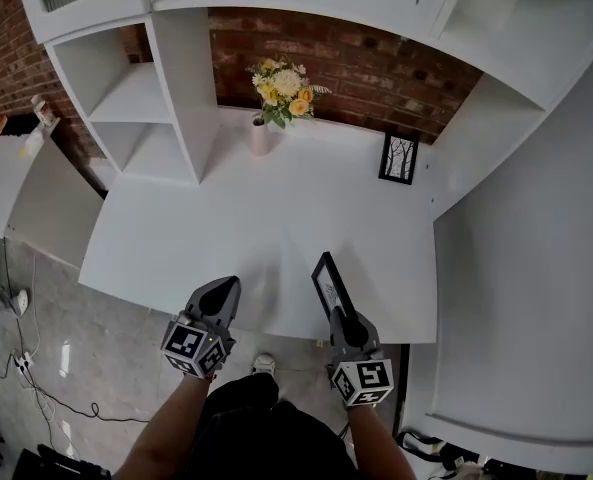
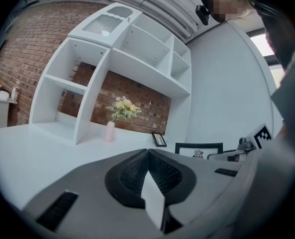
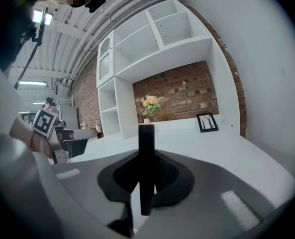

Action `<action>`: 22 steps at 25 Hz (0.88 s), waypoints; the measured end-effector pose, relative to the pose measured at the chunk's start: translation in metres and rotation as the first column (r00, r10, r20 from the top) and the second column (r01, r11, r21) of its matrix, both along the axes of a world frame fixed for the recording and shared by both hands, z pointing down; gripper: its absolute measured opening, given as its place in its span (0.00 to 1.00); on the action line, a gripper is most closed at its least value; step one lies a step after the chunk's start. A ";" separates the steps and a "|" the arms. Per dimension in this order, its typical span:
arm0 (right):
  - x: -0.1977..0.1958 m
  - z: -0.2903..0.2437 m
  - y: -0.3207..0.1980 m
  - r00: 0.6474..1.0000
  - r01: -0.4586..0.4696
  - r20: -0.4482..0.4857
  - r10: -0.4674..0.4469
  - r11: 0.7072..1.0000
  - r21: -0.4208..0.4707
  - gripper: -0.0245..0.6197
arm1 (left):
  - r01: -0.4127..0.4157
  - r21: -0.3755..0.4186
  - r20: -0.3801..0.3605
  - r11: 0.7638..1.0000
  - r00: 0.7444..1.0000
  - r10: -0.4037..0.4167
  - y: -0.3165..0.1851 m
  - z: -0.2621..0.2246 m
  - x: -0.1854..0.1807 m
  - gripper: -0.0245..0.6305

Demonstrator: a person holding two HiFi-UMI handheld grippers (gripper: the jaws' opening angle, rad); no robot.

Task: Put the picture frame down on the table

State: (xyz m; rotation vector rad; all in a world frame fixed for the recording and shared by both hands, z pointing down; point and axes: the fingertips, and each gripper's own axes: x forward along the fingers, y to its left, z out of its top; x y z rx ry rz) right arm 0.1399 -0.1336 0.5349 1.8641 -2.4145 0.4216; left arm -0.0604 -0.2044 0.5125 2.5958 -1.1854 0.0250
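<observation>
Picture frame [image 1: 328, 282], black-edged, is clamped in the right gripper [image 1: 337, 316], whose jaws are narrow and pinch its lower edge. In the right gripper view the frame stands upright, edge-on between the pads. It sits over the near part of the white table [image 1: 226, 228], right of centre; can't tell if it touches the top. Left gripper [image 1: 227, 285] is alongside at the table's near edge, apart from the frame, jaws together, nothing between them. At the back of the table a pink vase [image 1: 260, 135] holds yellow and white flowers [image 1: 284, 88]. A second frame [image 1: 399, 158] with a tree print leans by the brick wall [image 1: 376, 68]. White shelf unit [image 1: 136, 108] stands at back left.
</observation>
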 end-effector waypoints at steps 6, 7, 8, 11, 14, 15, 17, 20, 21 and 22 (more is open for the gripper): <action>-0.011 0.009 -0.021 1.000 0.004 -0.005 -0.004 1.000 -0.012 0.09 | -0.020 0.001 0.003 1.000 1.000 0.020 -0.017 0.002 -0.006 0.04; -0.014 0.011 -0.025 1.000 0.006 -0.006 -0.006 1.000 -0.015 0.09 | -0.018 -0.002 0.004 1.000 1.000 0.018 -0.019 0.003 -0.008 0.04; -0.017 0.013 -0.028 1.000 0.009 -0.007 -0.009 1.000 -0.018 0.09 | -0.015 -0.008 0.006 1.000 1.000 0.015 -0.020 0.004 -0.010 0.04; -0.030 0.017 -0.033 1.000 0.027 -0.006 -0.027 0.999 -0.024 0.09 | -0.008 -0.028 0.017 1.000 1.000 0.008 -0.019 0.008 -0.016 0.04; -0.037 0.019 -0.044 0.999 0.048 -0.004 -0.048 0.999 -0.023 0.09 | 0.006 -0.038 0.020 0.999 1.000 -0.005 -0.021 0.009 -0.020 0.04; -0.039 0.019 -0.047 0.999 0.054 -0.001 -0.054 0.998 -0.023 0.09 | 0.011 -0.040 0.021 0.999 1.000 -0.010 -0.022 0.010 -0.021 0.04; -0.041 0.022 -0.051 0.998 0.068 0.008 -0.068 0.997 -0.025 0.09 | 0.021 -0.045 0.023 0.999 1.000 -0.020 -0.022 0.011 -0.023 0.04; -0.042 0.026 -0.059 0.996 0.092 0.005 -0.092 0.995 -0.034 0.09 | 0.033 -0.054 0.028 0.998 0.999 -0.032 -0.023 0.015 -0.022 0.04; -0.041 0.027 -0.061 0.995 0.100 0.003 -0.100 0.994 -0.039 0.09 | 0.036 -0.056 0.028 0.998 0.999 -0.034 -0.024 0.016 -0.021 0.04; -0.041 0.030 -0.063 0.994 0.107 0.002 -0.107 0.993 -0.046 0.09 | 0.038 -0.059 0.028 0.998 0.999 -0.036 -0.025 0.017 -0.020 0.04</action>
